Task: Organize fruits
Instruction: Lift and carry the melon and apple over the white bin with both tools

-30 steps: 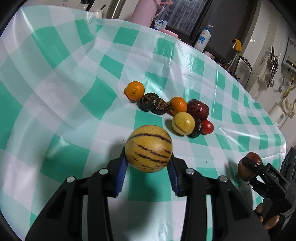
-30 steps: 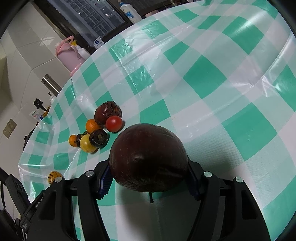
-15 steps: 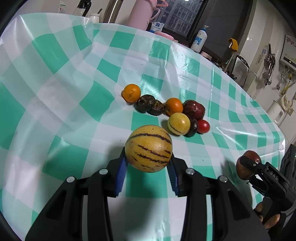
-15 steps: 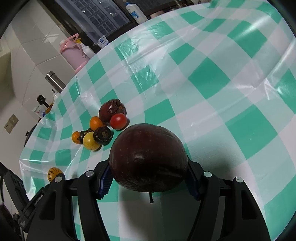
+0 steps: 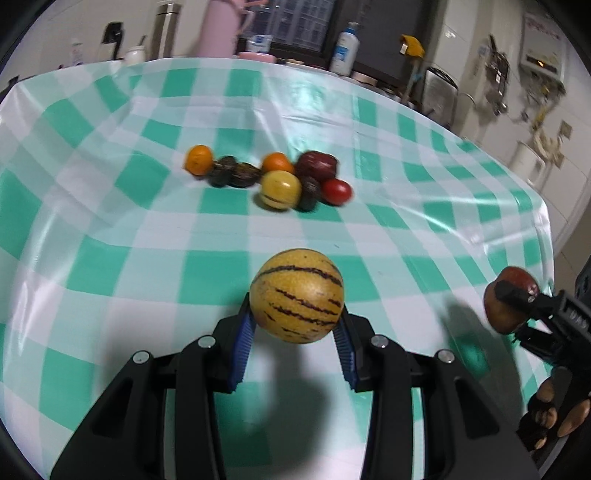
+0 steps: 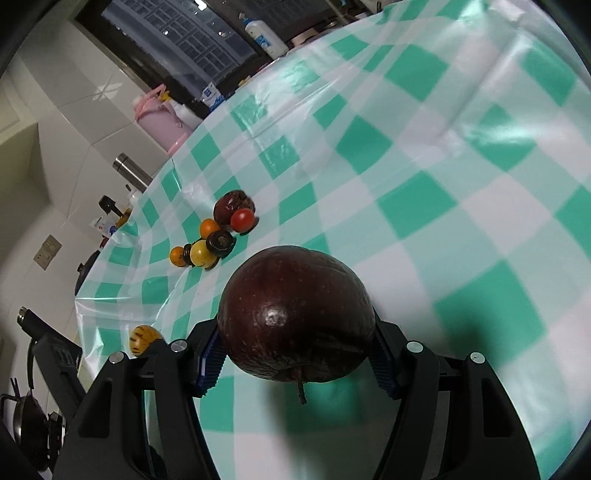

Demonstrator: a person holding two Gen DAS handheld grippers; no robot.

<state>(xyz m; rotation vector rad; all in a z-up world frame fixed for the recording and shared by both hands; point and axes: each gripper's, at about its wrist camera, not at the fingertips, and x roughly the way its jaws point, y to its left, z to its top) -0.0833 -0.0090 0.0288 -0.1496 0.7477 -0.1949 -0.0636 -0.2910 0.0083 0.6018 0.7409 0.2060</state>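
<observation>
Left claw (image 5: 296,325) is clamped on a striped yellow melon (image 5: 296,295), held clear above the checkered tabletop (image 5: 110,229). Right claw (image 6: 295,354) grips a dark red apple (image 6: 295,314), stem (image 6: 301,391) pointing back at the camera. Nothing blocks the fruit pile (image 5: 273,177) farther out mid-tabletop, though it's blurry. Bottles (image 5: 345,50) sit beyond the pile.

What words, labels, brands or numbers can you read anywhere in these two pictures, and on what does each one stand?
Nothing reads with certainty.
On the right gripper: raised characters on its body, perhaps "DA", too blurred to be sure.
On the pump bottle: a blue label, too small to read.
On the small white carton: blue print, too small to read.
</observation>
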